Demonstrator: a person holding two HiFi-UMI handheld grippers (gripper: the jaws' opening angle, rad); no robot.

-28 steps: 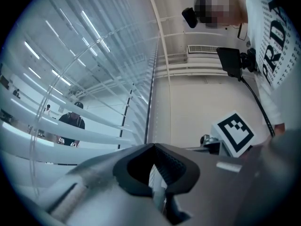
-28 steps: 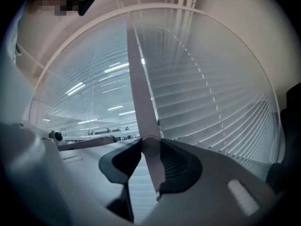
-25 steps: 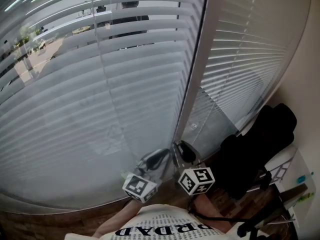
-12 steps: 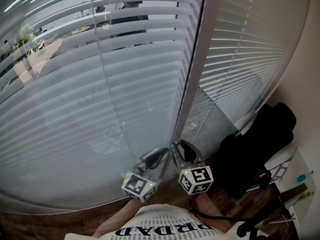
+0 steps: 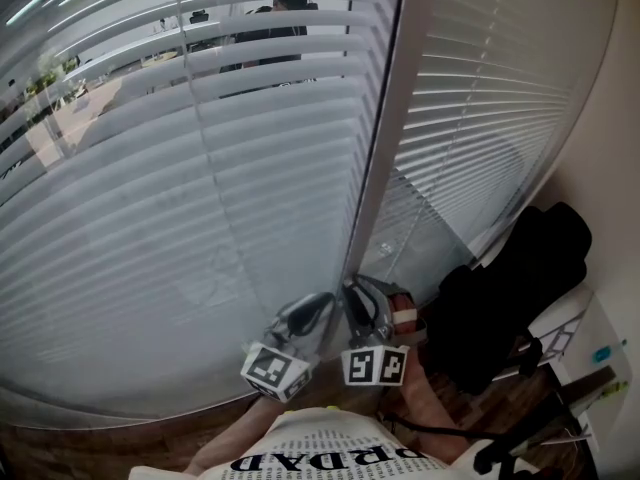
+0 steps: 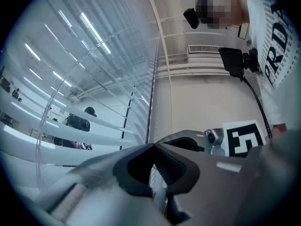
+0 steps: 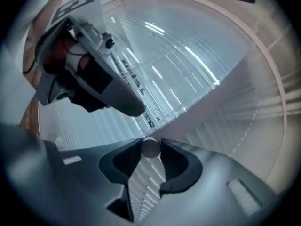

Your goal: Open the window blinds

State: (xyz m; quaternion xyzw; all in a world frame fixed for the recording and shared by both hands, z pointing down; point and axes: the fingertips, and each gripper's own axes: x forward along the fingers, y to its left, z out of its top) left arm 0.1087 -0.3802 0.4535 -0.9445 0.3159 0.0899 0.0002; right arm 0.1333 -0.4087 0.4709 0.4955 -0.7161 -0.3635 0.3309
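White slatted blinds (image 5: 150, 198) cover the big left pane; their top slats stand apart and the lower ones lie flat. A thin clear tilt wand (image 5: 215, 173) hangs in front of them. My right gripper (image 5: 352, 293) is low beside the window post, shut on a small round pale piece (image 7: 150, 148), apparently the wand's end, pinched between its fingertips (image 7: 165, 150). My left gripper (image 5: 325, 303) is right next to it. In the left gripper view its tips meet (image 6: 153, 145) with nothing visible between them, and the wand (image 6: 51, 112) arcs past to the left.
A white window post (image 5: 385, 138) splits the panes. A second blind (image 5: 500, 98) with a beaded cord (image 5: 395, 253) is to the right. A black chair (image 5: 510, 298) and a white desk edge (image 5: 585, 353) stand at lower right. A person (image 5: 275, 23) stands outside.
My right gripper has rolled on the spot, so its marker cube now faces the other way and a red-and-white part shows. My left gripper stayed put. The person outside shifted right.
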